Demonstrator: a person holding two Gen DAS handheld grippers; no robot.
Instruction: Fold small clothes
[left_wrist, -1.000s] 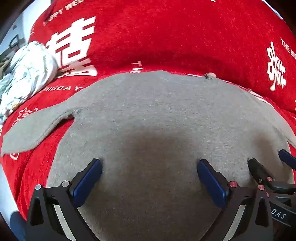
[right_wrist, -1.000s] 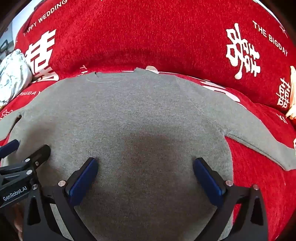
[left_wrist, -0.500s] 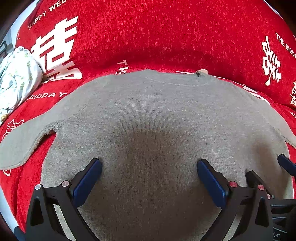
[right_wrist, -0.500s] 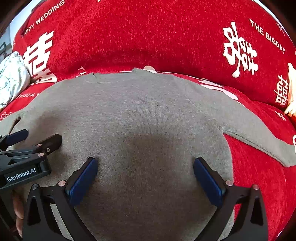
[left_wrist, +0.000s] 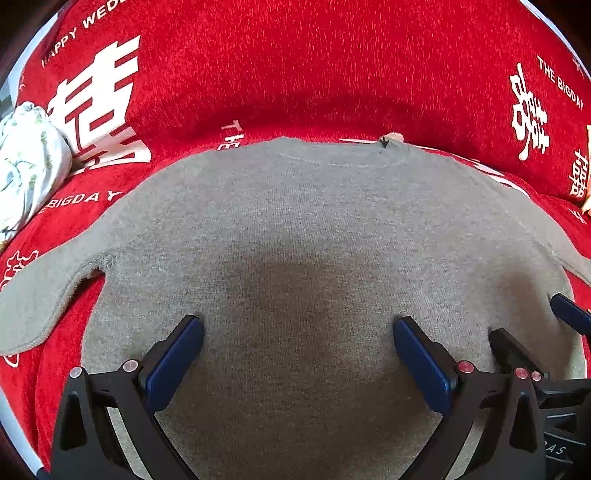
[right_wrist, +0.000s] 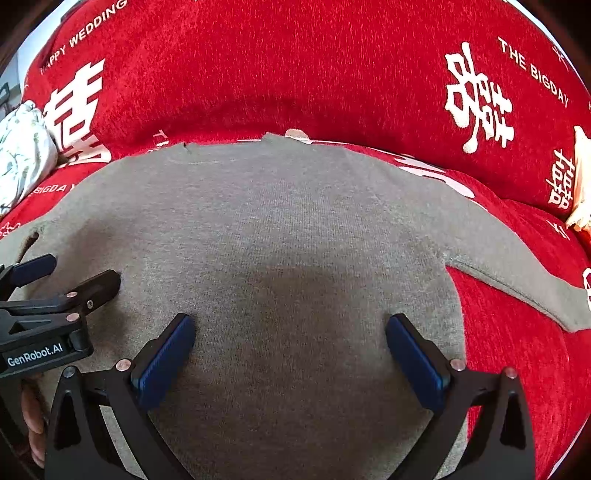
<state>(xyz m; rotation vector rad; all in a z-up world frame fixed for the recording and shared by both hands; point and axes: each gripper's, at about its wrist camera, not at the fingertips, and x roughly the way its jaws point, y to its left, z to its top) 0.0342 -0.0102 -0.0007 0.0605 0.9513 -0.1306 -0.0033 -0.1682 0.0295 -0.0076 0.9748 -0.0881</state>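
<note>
A small grey knit sweater (left_wrist: 295, 229) (right_wrist: 280, 229) lies flat on a red sofa, neckline at the far edge and both sleeves spread outward. My left gripper (left_wrist: 297, 339) hovers open over the sweater's lower body, nothing between its blue pads. My right gripper (right_wrist: 290, 338) is also open above the lower body, a little to the right. Each gripper shows at the edge of the other's view: the right one (left_wrist: 546, 325) and the left one (right_wrist: 62, 273). The left sleeve (left_wrist: 40, 295) and right sleeve (right_wrist: 517, 273) lie on the cushion.
The sofa cover (left_wrist: 314, 74) is red with white wedding lettering; its backrest rises just behind the neckline. A crumpled white floral cloth (left_wrist: 26, 162) sits at the far left. A cream-coloured item (right_wrist: 580, 184) shows at the right edge. A hand (right_wrist: 31, 424) holds the left gripper.
Both grippers have drifted slightly rightward over the sweater, staying open. In the right wrist view the left gripper has come further in and up. The sweater has not moved.
</note>
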